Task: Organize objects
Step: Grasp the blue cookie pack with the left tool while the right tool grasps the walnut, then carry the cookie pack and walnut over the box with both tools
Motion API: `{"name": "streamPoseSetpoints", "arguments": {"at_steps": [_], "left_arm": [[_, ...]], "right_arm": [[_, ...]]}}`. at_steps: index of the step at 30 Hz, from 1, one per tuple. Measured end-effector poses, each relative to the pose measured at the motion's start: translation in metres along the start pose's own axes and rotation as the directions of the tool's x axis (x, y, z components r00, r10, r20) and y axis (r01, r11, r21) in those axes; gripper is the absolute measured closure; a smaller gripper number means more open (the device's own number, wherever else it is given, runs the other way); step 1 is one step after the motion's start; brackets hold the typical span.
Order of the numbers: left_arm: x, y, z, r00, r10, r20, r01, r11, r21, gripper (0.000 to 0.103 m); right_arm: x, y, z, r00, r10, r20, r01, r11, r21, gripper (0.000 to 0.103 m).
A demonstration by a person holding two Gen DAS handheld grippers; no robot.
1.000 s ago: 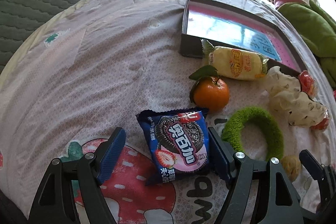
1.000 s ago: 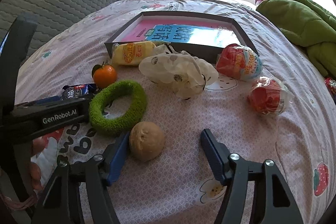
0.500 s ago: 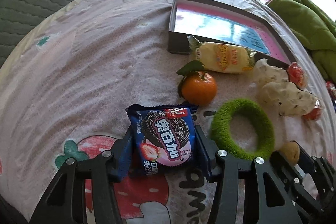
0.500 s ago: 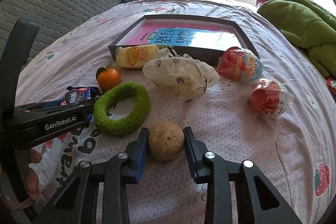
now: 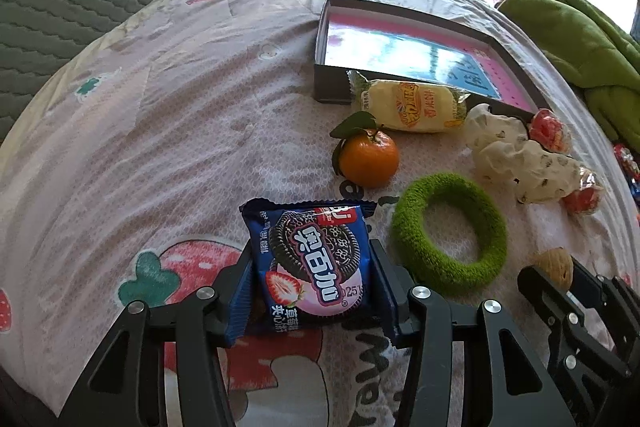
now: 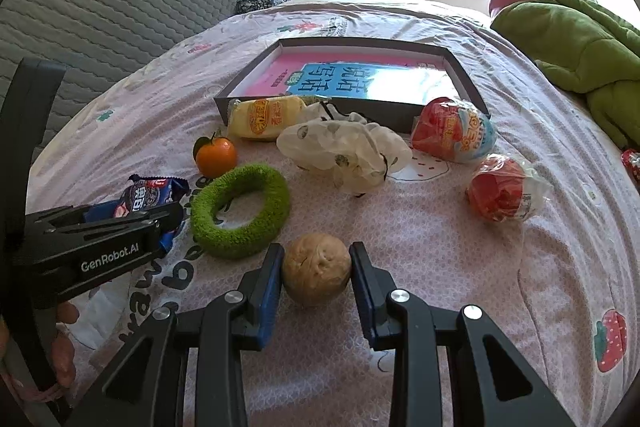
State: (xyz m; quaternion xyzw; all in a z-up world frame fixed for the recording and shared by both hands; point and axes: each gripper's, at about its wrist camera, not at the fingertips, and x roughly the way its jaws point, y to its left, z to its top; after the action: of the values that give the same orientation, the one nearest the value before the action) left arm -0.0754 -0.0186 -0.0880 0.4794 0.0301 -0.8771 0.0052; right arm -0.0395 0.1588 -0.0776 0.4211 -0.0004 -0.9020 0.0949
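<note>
Your left gripper (image 5: pixel 312 291) has just been closing, and its blue pads now press both side edges of the cookie packet (image 5: pixel 314 259), which lies flat on the bedspread (image 5: pixel 180 115) at about 6 o'clock in the left wrist view. Your right gripper (image 6: pixel 316 279) has likewise just been closing and is now clenched on the walnut (image 6: pixel 317 269), low at 6 o'clock in the right wrist view, with a pad touching each flank.

Both grasps look ready for a lift, so the job now is probably to carry each item to the shallow box (image 6: pixel 460 71) at 12 o'clock. Raise the packet straight up first: it is soft and crinkly, and it could buckle or slide if you drag it across the cloth. Keep the squeeze steady, not harder.

The walnut is round and hard, held only along a narrow line, so it may roll out if you tilt the wrist; keep the fingers level as you rise.

Mind the route. The green ring (image 6: pixel 240 211) sits just beside the walnut at 10 o'clock, and the orange (image 5: pixel 368 157) lies at 1 o'clock from the packet. Go over both, not through them, and set each item down inside the box walls before you let go.
</note>
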Motion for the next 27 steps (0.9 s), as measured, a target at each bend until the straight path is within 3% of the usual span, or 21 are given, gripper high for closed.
{"name": "streamPoseSetpoints", "arguments": {"at_steps": [16, 27], "left_arm": [[-0.051, -0.027, -0.008, 0.996, -0.035, 0.083, 0.030, 0.998, 0.059, 0.050], [-0.070, -0.046, 0.006, 0.989, -0.048, 0.137, 0.035, 0.995, 0.094, 0.050]], "right_arm": [[-0.034, -0.007, 0.004, 0.997, 0.025, 0.068, -0.025, 1.000, 0.005, 0.069], [-0.057, -0.016, 0.026, 0.991, 0.016, 0.136, -0.016, 1.000, -0.003, 0.069]]}}
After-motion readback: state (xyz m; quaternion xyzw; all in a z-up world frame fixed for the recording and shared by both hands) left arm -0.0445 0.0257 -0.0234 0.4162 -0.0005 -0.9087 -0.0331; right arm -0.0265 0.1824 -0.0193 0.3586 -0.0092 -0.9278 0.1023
